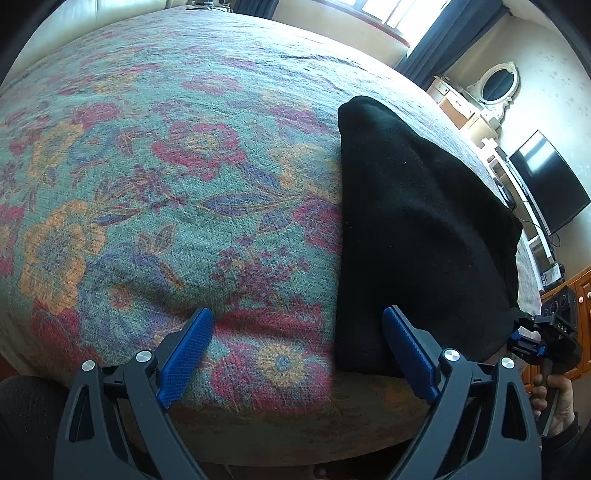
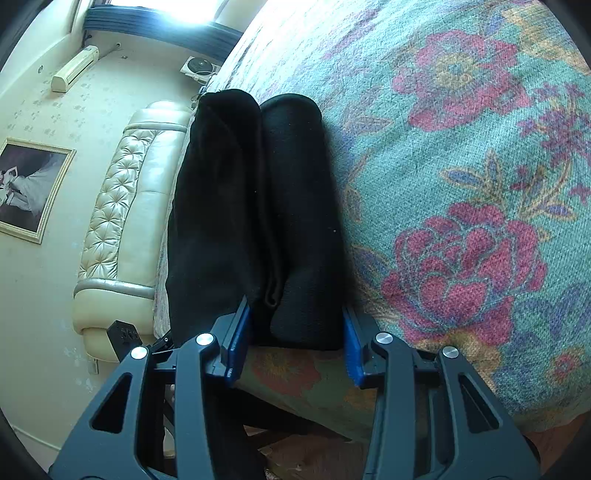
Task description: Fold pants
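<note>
Black pants (image 1: 417,221) lie folded into a long thick strip along the right side of the flowered bedspread (image 1: 166,177). In the right wrist view the pants (image 2: 258,203) show as two rolls side by side, running away from me. My right gripper (image 2: 295,306) is shut on their near end, a blue pad (image 2: 238,336) pressing on each side. My left gripper (image 1: 299,314) stands open over the bedspread just left of the pants, and its right fingertip (image 1: 397,325) lies at the pants' near left edge. A hand holds the right gripper (image 1: 546,339) at the strip's far side.
The bed's near edge (image 1: 295,435) runs just under both grippers. A padded cream headboard (image 2: 122,221) lies left of the pants in the right wrist view. A television (image 1: 546,184), a mirror dresser (image 1: 495,88) and a curtained window (image 1: 406,14) stand beyond the bed.
</note>
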### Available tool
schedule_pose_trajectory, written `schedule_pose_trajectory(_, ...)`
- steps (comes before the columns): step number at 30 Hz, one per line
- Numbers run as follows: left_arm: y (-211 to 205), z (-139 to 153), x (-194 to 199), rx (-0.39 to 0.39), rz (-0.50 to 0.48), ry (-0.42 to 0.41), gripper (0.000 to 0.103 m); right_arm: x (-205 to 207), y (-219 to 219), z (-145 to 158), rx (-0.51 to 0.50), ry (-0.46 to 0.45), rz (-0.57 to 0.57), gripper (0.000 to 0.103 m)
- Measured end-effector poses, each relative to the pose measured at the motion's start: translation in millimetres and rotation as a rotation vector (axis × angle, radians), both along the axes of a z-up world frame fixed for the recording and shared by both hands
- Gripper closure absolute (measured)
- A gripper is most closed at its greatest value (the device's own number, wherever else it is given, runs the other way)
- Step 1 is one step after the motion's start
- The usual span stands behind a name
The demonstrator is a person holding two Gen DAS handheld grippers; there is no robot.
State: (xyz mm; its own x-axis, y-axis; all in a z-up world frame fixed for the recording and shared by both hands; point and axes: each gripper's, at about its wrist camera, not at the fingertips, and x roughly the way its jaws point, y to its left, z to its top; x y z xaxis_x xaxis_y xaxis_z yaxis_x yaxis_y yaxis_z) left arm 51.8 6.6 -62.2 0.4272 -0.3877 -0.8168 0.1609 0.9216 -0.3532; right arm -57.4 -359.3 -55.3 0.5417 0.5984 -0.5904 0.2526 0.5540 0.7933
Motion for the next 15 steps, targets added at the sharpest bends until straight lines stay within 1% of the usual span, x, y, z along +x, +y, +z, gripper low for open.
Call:
schedule_pose_trajectory(5, 3, 0, 1, -0.021, -0.002, -0.005, 0.01, -1, -4, -1, 0.01, 0.0, 0.0, 0.061)
schedule_pose_trajectory(7, 6, 3, 2, -0.036, -0.003, 0.013, 0.011, -1, -7, 1, 0.016, 0.003, 0.003, 0.061)
schedule_pose_trajectory(9, 10, 9, 6, -0.069, 0.002, 0.046, 0.011, -4, -9, 2, 0.029, 0.001, 0.006, 0.058)
schedule_pose_trajectory(11, 18, 19, 12, -0.125, 0.005, 0.056, 0.011, -8, -15, 6, 0.028, -0.001, 0.002, 0.051)
schedule_pose_trajectory(13, 26, 29, 20, -0.156, 0.005, 0.035, 0.011, -13, -26, 15, -0.001, 0.0, -0.021, 0.047)
schedule_pose_trajectory(14, 28, 33, 25, -0.167, -0.003, 0.024, 0.011, -15, -33, 22, -0.018, -0.007, -0.029, 0.035)
schedule_pose_trajectory(15, 29, 35, 31, -0.174, -0.02, 0.018, 0.011, -15, -38, 29, -0.042, -0.019, -0.036, 0.027)
